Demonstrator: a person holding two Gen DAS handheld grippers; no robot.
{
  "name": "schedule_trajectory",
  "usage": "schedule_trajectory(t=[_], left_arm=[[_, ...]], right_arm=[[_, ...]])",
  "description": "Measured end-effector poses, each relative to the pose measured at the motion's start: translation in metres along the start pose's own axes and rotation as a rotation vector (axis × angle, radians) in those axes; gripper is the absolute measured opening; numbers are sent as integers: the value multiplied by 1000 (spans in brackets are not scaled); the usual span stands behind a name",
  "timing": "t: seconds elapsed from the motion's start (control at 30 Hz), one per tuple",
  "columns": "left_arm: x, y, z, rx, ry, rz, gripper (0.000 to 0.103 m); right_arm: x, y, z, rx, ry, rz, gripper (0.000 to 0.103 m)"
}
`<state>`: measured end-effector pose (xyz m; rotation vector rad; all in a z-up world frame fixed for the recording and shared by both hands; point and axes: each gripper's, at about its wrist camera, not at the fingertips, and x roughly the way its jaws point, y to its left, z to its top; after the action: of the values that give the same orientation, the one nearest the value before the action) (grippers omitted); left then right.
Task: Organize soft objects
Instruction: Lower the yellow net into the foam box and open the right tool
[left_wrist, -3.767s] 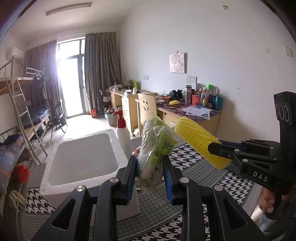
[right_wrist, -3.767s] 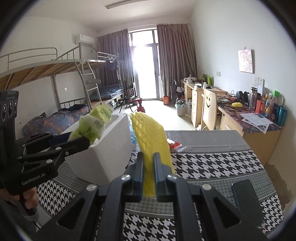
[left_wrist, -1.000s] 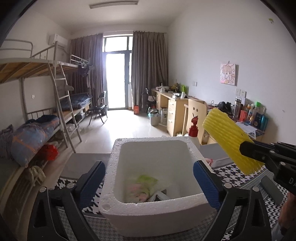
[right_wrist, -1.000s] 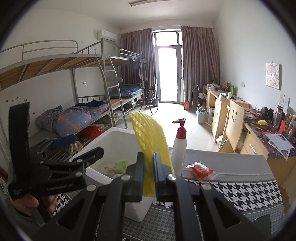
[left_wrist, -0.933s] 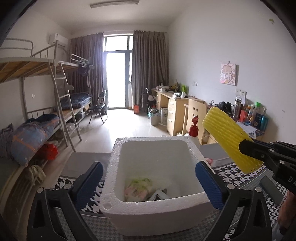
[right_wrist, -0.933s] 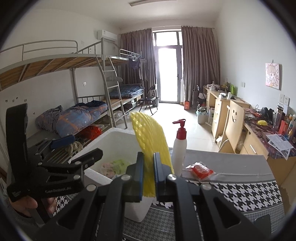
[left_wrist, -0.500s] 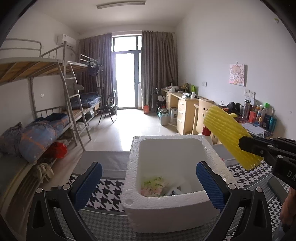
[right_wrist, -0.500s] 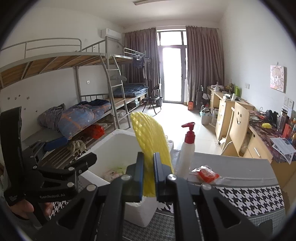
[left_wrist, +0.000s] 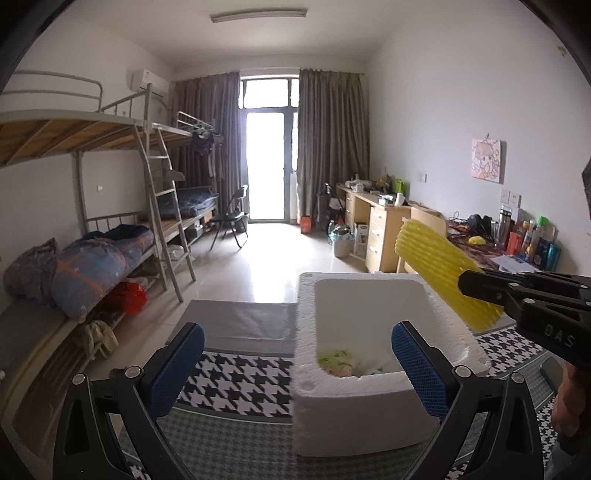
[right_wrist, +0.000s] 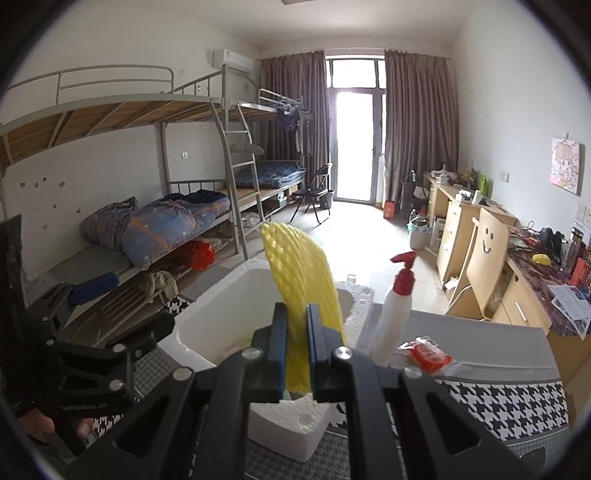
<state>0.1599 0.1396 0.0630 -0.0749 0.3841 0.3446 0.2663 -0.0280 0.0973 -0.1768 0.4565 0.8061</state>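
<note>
Since the earlier frames: green packet gone from left tool (left_wrist: 297, 363), now lying in bottom of white foam box (left_wrist: 373, 406); left tool shifted off to the left side of the box, box now sitting right of centre in its view. Left tool spread wide, blue pads (left_wrist: 176, 365) empty, nothing between them. Right tool (right_wrist: 295, 354) pressed tight on yellow foam net sleeve (right_wrist: 303, 280), sleeve sticking up and forward from the pinch, hanging over the right edge of the box opening in left wrist view (left_wrist: 443, 273), not yet inside. Green packet (left_wrist: 338, 360) visible low in box near front wall, partly hidden by rim; something white beside it, can't tell what.

Progress: one soft item stowed, second held just above box, so probably about halfway or better. Left to do: lower sleeve into box, release. Red packet (right_wrist: 428, 355) on table (right_wrist: 509, 406) next to pump bottle (right_wrist: 397, 314), outside box — may count as soft item to be collected, unclear. Bottle looks rigid, likely stays out. Dark phone-like slab at table's right edge, not relevant
</note>
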Motion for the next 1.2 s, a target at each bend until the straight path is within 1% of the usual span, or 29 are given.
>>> schedule_trajectory(t=[0.2, 0.33, 0.9, 0.93, 0.97, 1.0, 1.03, 1.07, 1.2], left_arm=[[-4, 13, -3, -16, -5, 25, 102], [-5, 16, -4, -19, -6, 35, 102], [-10, 29, -6, -32, -24, 65, 102], [-10, 29, -6, -33, -25, 67, 102], [-9, 29, -6, -34, -23, 67, 102], [-8, 30, -6, -33, -22, 65, 102], [-7, 29, -6, -30, -23, 66, 102], [-7, 29, -6, -29, -23, 67, 102], [-5, 28, -4, -26, -17, 45, 102]], right_arm=[[14, 8, 3, -11, 30, 21, 13], [21, 10, 2, 4, 48, 33, 13], [46, 15, 2, 18, 100, 23, 13], [48, 14, 2, 19, 106, 23, 16], [49, 15, 2, 20, 114, 24, 25], [51, 14, 1, 23, 122, 25, 33], [52, 14, 0, 29, 129, 29, 47], [52, 13, 0, 37, 128, 34, 55], [49, 12, -2, 38, 124, 44, 56]])
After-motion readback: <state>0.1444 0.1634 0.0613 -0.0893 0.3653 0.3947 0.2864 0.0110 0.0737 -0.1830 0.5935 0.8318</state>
